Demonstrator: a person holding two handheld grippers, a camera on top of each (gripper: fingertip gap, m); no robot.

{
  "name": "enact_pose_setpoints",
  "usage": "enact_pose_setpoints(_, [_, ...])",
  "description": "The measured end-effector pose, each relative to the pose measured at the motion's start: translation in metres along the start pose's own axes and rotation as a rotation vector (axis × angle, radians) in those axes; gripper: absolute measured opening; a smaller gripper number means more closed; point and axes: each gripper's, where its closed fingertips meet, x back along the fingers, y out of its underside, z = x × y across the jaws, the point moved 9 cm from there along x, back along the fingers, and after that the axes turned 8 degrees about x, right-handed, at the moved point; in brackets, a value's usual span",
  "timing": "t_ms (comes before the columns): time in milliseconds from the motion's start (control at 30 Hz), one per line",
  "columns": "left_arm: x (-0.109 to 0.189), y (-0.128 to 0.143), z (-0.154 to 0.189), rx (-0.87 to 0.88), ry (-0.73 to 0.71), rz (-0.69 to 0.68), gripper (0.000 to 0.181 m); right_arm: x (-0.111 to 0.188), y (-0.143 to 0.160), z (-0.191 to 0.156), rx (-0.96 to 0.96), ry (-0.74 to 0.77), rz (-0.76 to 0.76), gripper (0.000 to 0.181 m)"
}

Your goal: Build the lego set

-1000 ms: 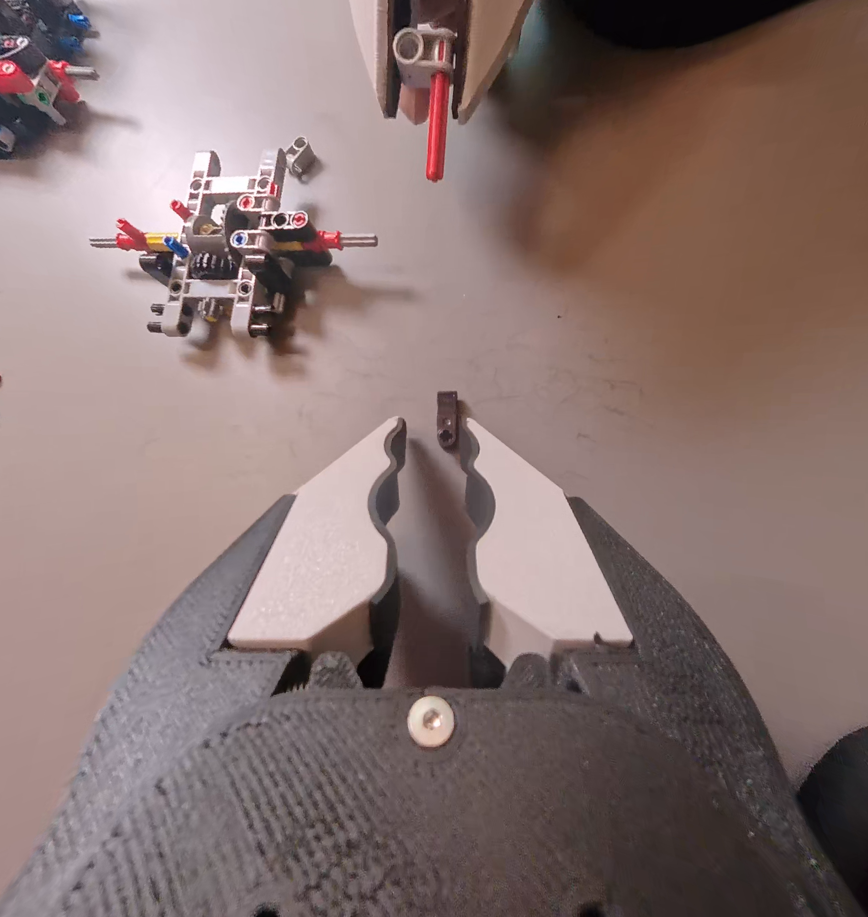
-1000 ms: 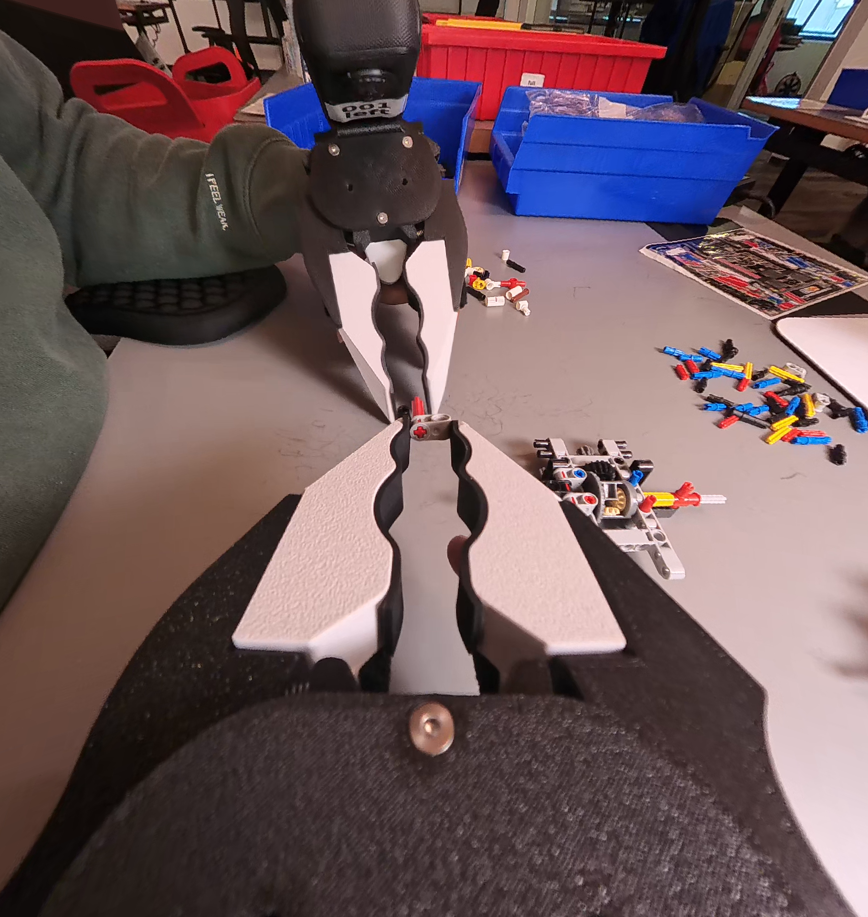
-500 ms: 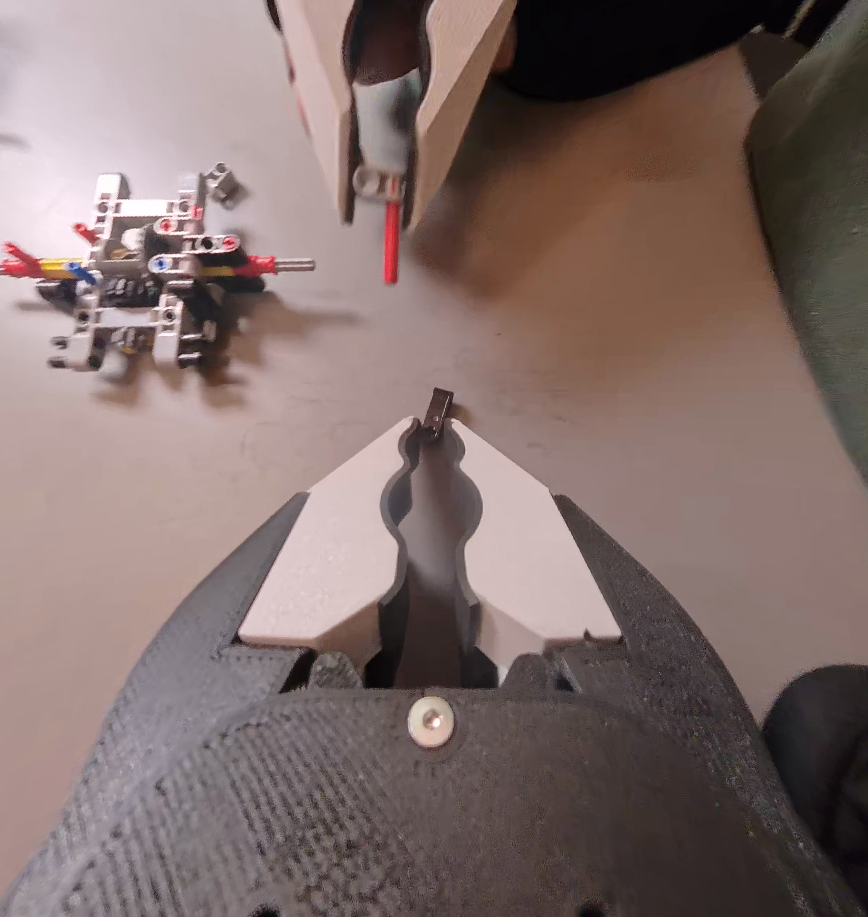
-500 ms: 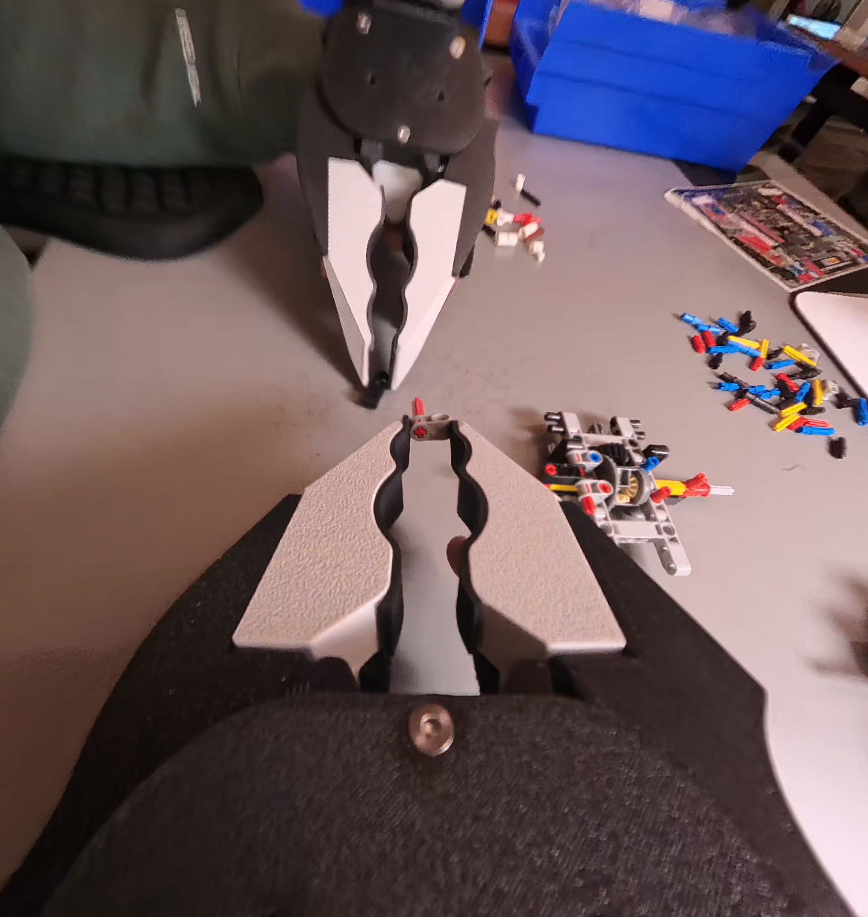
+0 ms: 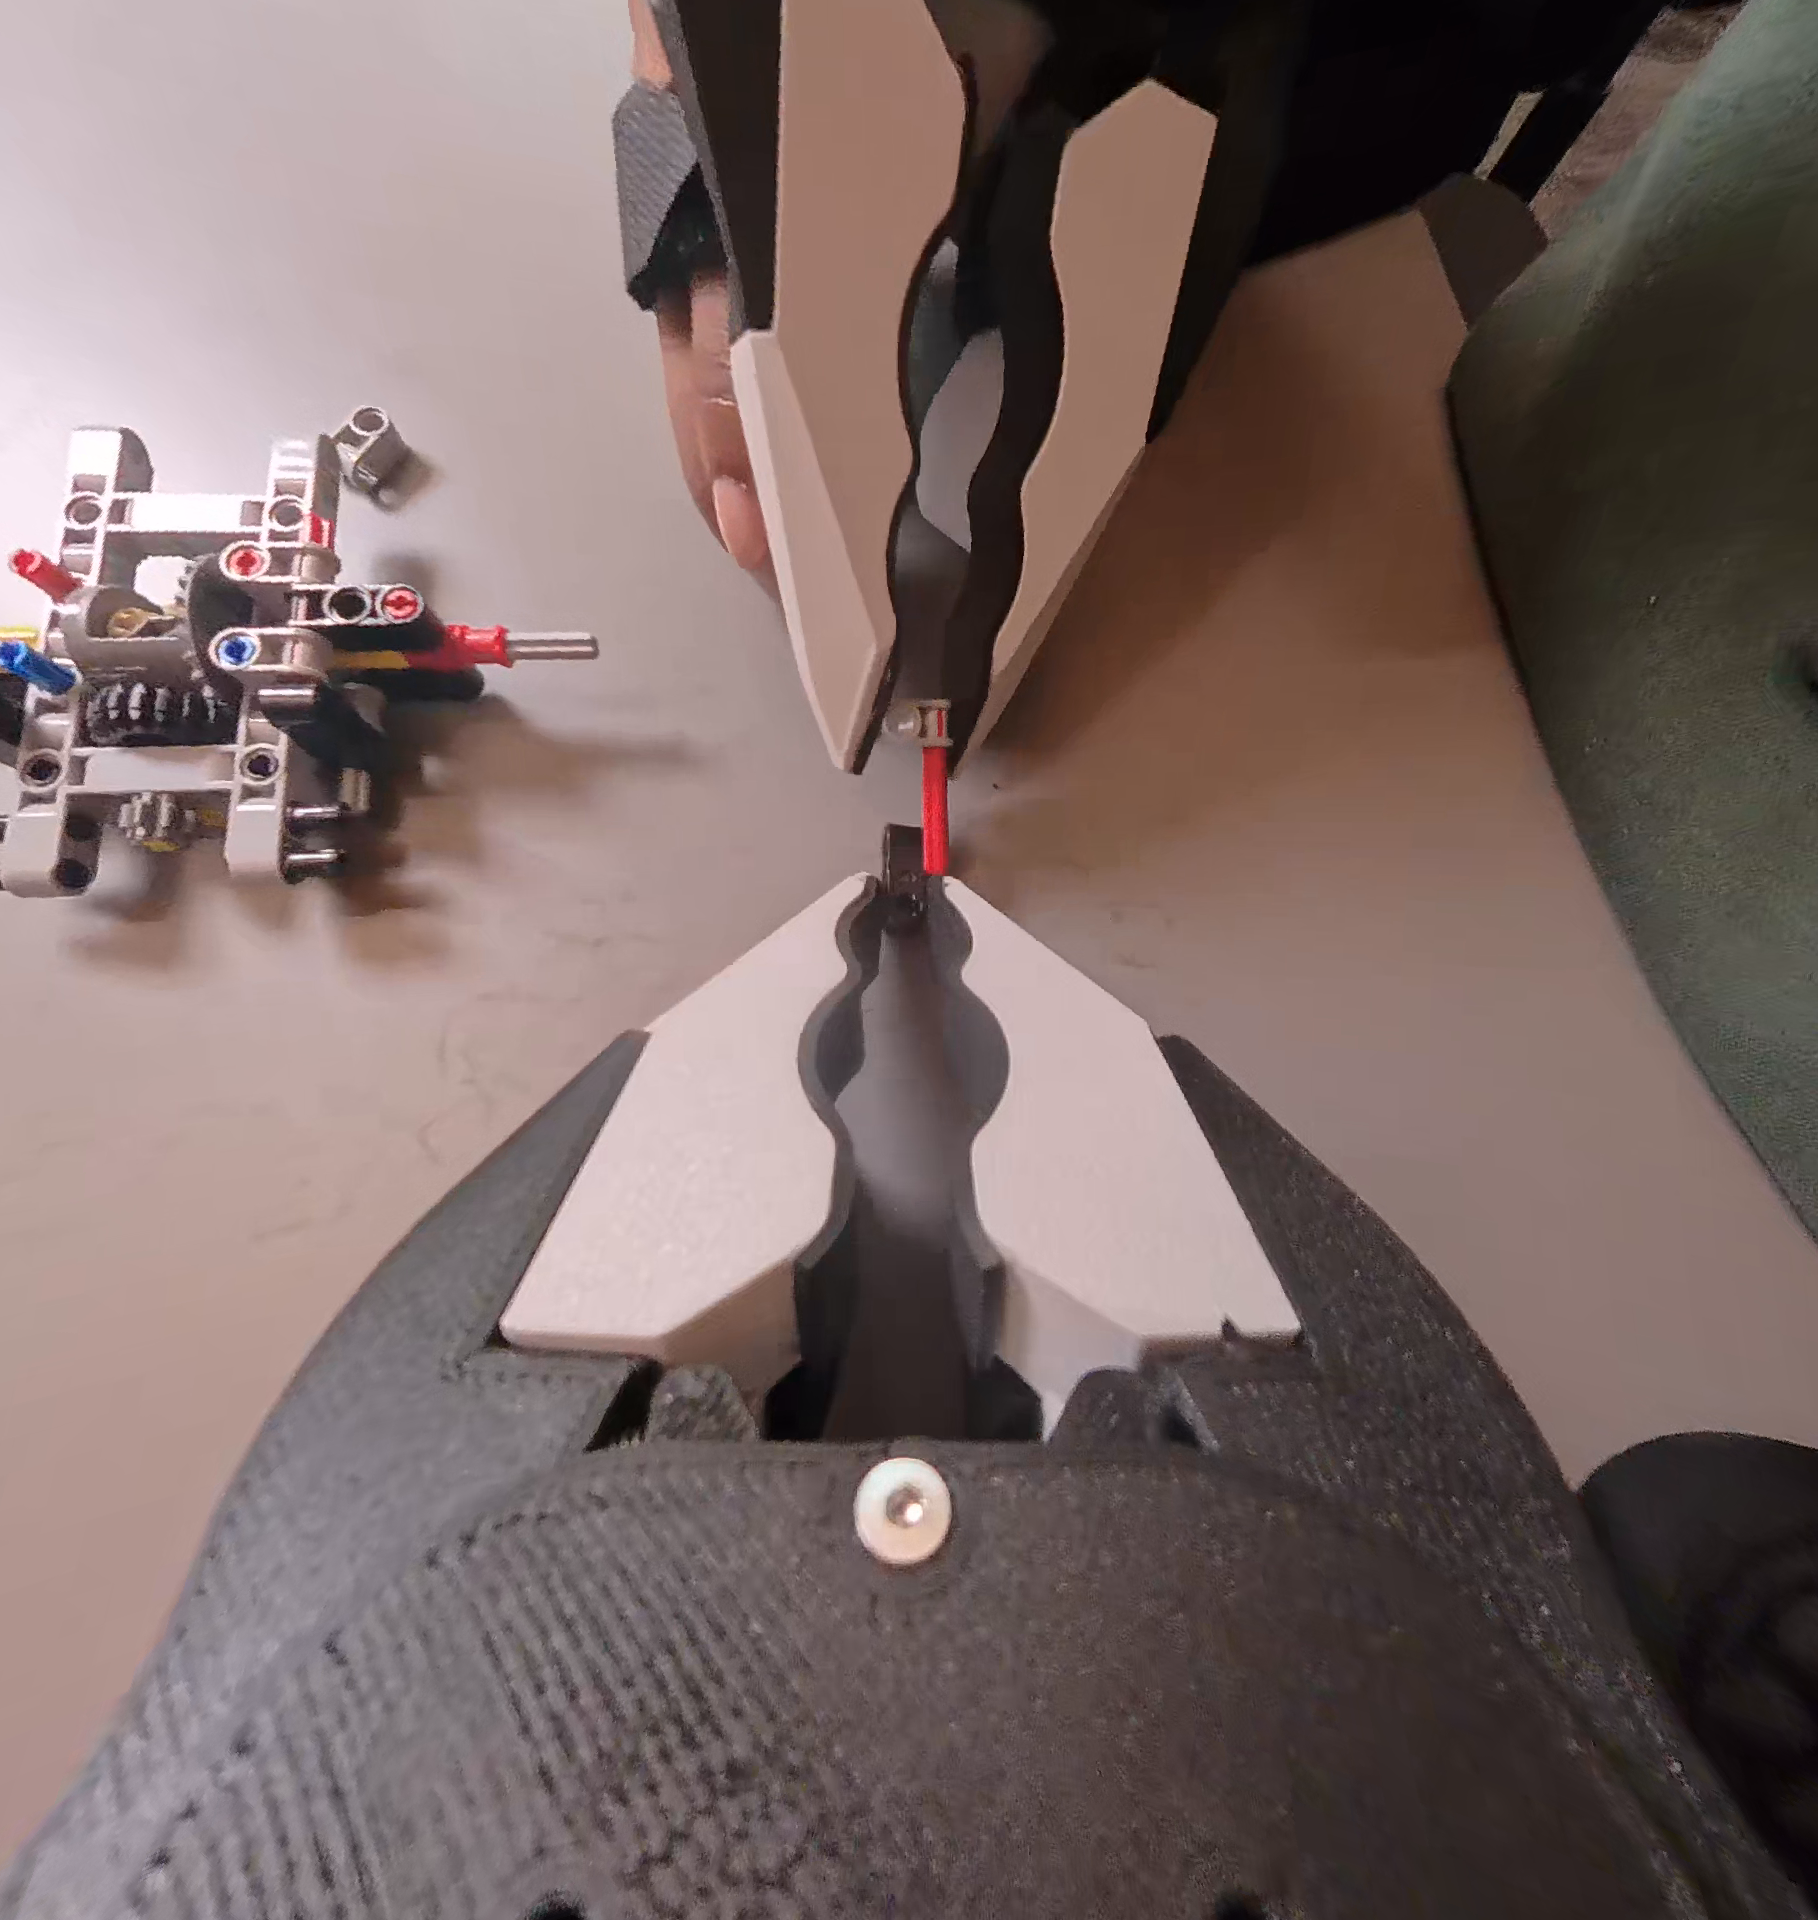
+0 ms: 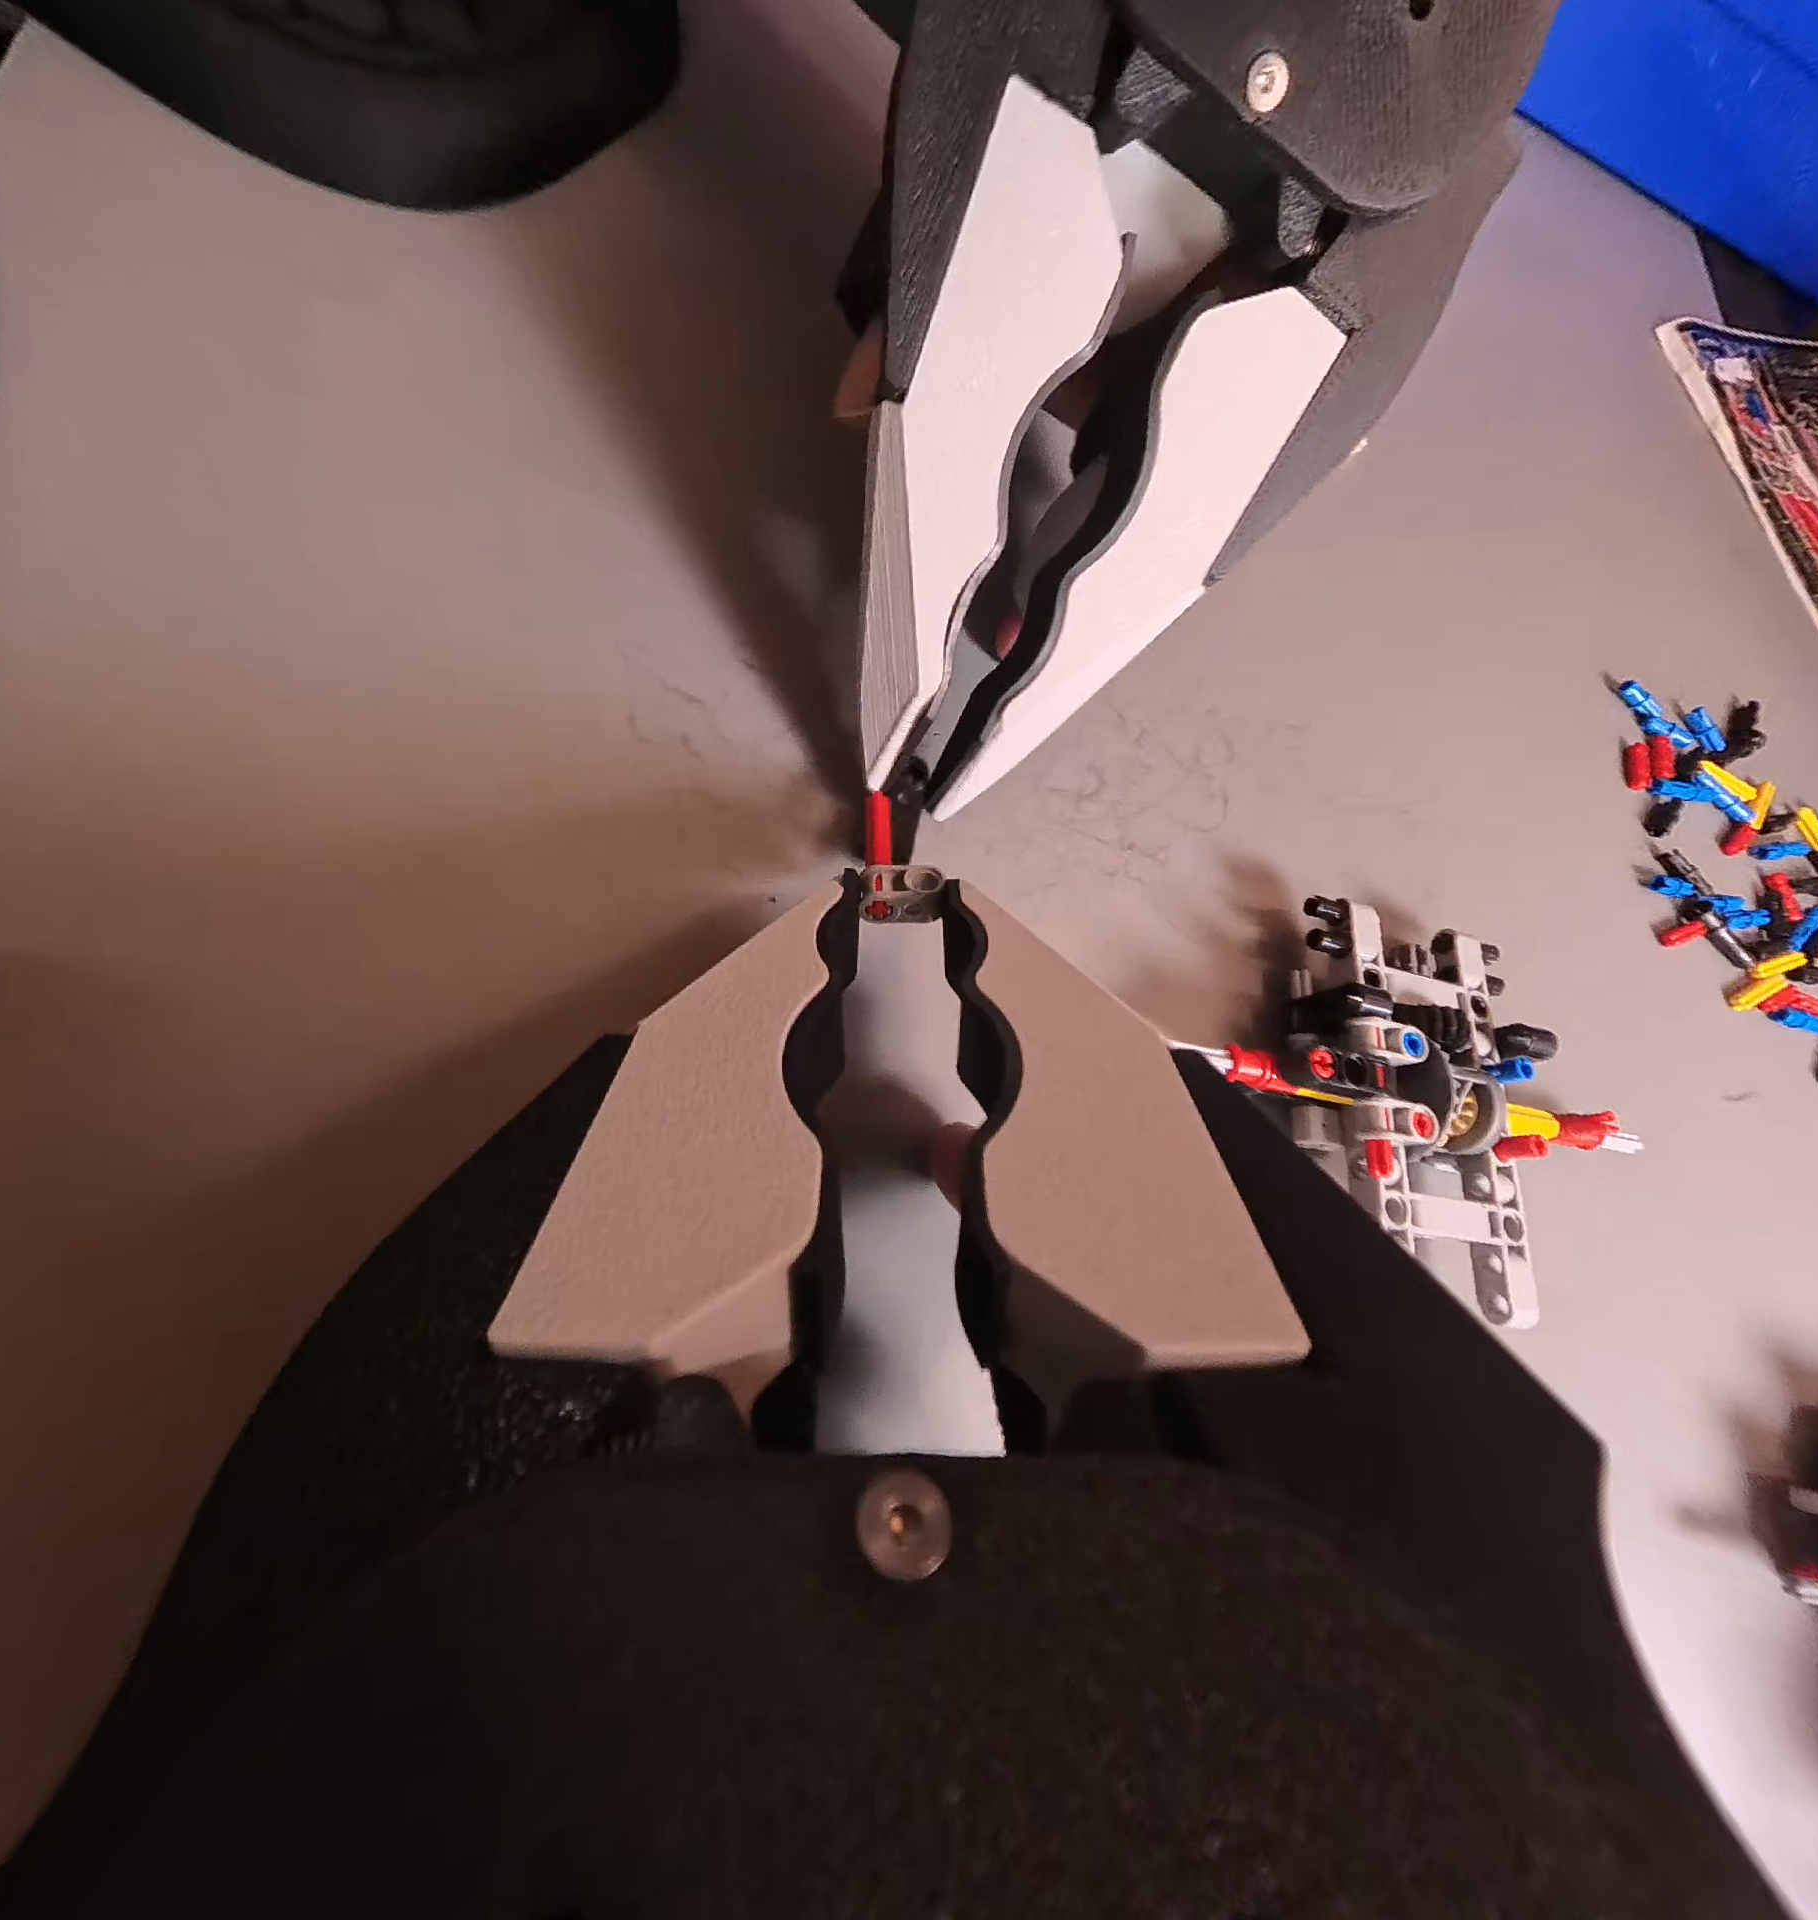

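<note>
My left gripper [image 5: 907, 885] is shut on a small black connector [image 5: 902, 858]. My right gripper [image 6: 903, 894] is shut on a small grey connector [image 6: 901, 894] with a red axle [image 6: 877, 827] sticking out of it. The two grippers face each other tip to tip above the table. In the left wrist view the right gripper [image 5: 915, 740] comes down from the top, and its red axle [image 5: 933, 823] ends right beside the black connector. In the right wrist view the left gripper [image 6: 910, 784] holds the black connector [image 6: 913, 781] next to the axle's far end.
A part-built grey lego assembly [image 5: 188, 665] lies left of the grippers, also in the right wrist view [image 6: 1424, 1101]. A loose grey connector [image 5: 370, 457] lies beside it. A pile of coloured pins [image 6: 1746, 862], an instruction sheet [image 6: 1788, 488], a blue bin [image 6: 1705, 114] and a green sleeve [image 5: 1694, 644] are around.
The left gripper closed on the black connector and lifted it. Both grippers moved toward each other, so the red axle tip now sits beside the black connector.
</note>
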Motion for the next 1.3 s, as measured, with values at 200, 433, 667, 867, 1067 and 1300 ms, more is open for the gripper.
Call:
enact_pose_setpoints(200, [0.005,0.0,-0.01,0.066,-0.043,0.026,0.009,0.005,0.003,0.004,-0.053,-0.005,0.021,0.014])
enact_pose_setpoints(433, [0.02,-0.002,-0.027,0.102,-0.28,0.084,0.011,0.012,0.011,0.011,-0.094,0.045,0.015,0.014])
enact_pose_setpoints(667, [0.012,0.004,-0.009,0.123,-0.243,0.027,0.023,0.017,0.02,0.017,-0.12,0.084,-0.001,0.014])
enact_pose_setpoints(867, [-0.001,-0.004,-0.006,0.13,-0.354,0.016,0.009,0.02,0.024,0.019,-0.135,0.102,-0.008,0.015])
enact_pose_setpoints(1067, [0.004,-0.007,-0.002,0.011,-0.58,-0.103,0.005,0.024,0.027,0.021,-0.144,0.131,-0.01,0.015])
enact_pose_setpoints(1300, [0.019,0.006,0.007,-0.086,-0.858,-0.433,0.006,0.03,0.031,0.027,-0.173,0.18,-0.036,0.015])
